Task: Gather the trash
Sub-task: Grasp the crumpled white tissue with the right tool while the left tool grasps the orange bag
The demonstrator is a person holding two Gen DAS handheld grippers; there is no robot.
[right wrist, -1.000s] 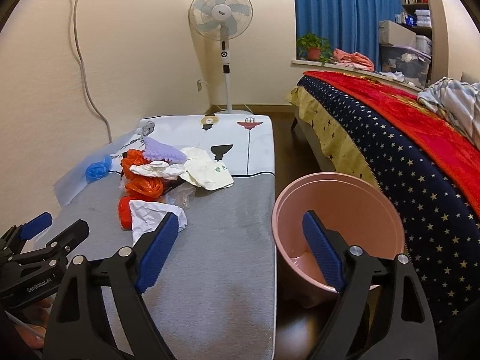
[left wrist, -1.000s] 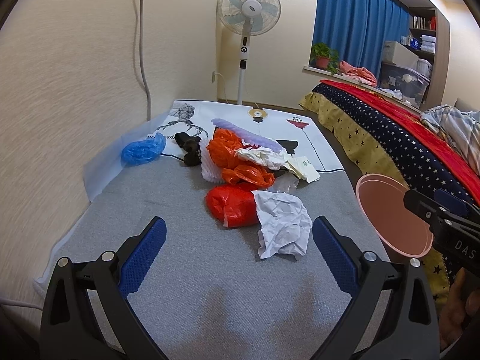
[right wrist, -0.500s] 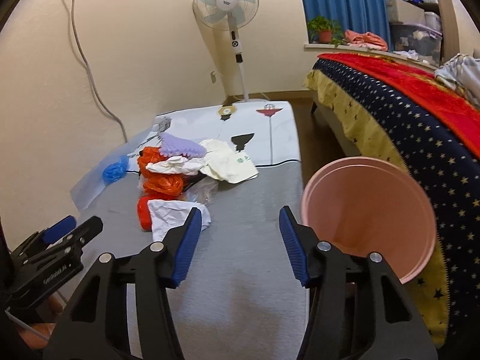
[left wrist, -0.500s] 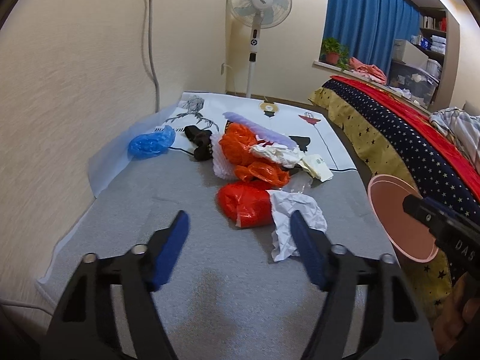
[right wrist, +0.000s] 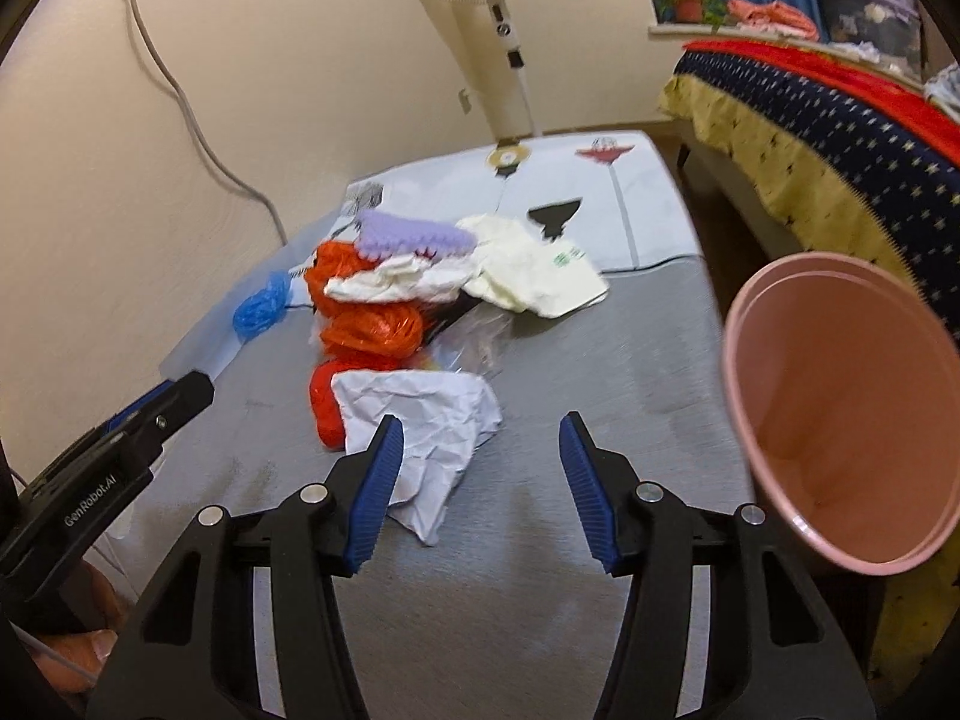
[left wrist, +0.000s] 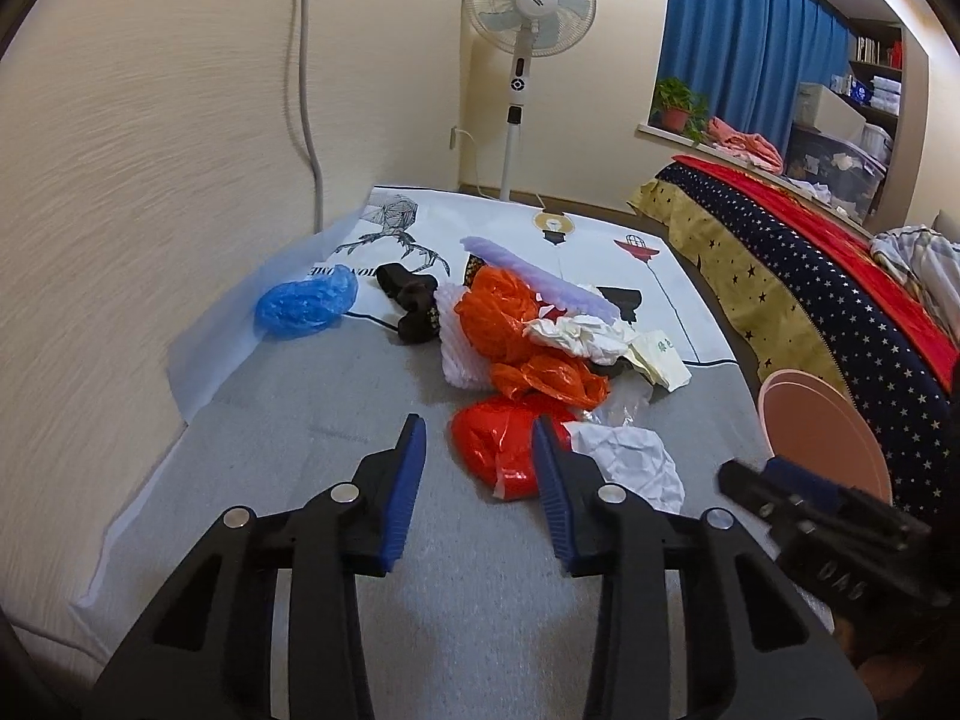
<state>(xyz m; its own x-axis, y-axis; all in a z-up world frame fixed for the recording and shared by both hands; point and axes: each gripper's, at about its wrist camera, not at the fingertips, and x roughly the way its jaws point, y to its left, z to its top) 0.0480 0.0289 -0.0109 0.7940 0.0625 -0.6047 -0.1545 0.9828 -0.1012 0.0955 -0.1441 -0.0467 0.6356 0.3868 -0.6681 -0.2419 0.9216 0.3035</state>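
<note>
A heap of trash lies on the grey table (left wrist: 336,420): a red plastic bag (left wrist: 498,444), crumpled white paper (left wrist: 630,462), orange bags (left wrist: 498,312), a lilac foam piece (left wrist: 540,276) and a blue bag (left wrist: 306,303) apart at the left. In the right wrist view the white paper (right wrist: 420,414) lies just ahead of my right gripper (right wrist: 480,480), with the pink bin (right wrist: 840,408) at the right. My left gripper (left wrist: 480,480) is open and empty, just short of the red bag. My right gripper is open and empty; it also shows in the left wrist view (left wrist: 798,510).
A black object with a cable (left wrist: 414,306) lies behind the heap on a printed white sheet (left wrist: 600,228). A standing fan (left wrist: 528,18) is at the far end. A bed with a starred cover (left wrist: 810,276) runs along the right. A wall borders the left.
Both grippers have narrowed their jaws while staying open. The left has moved closer to the red bag. The right has swung left toward the white paper, so the bin sits further right in its view.
</note>
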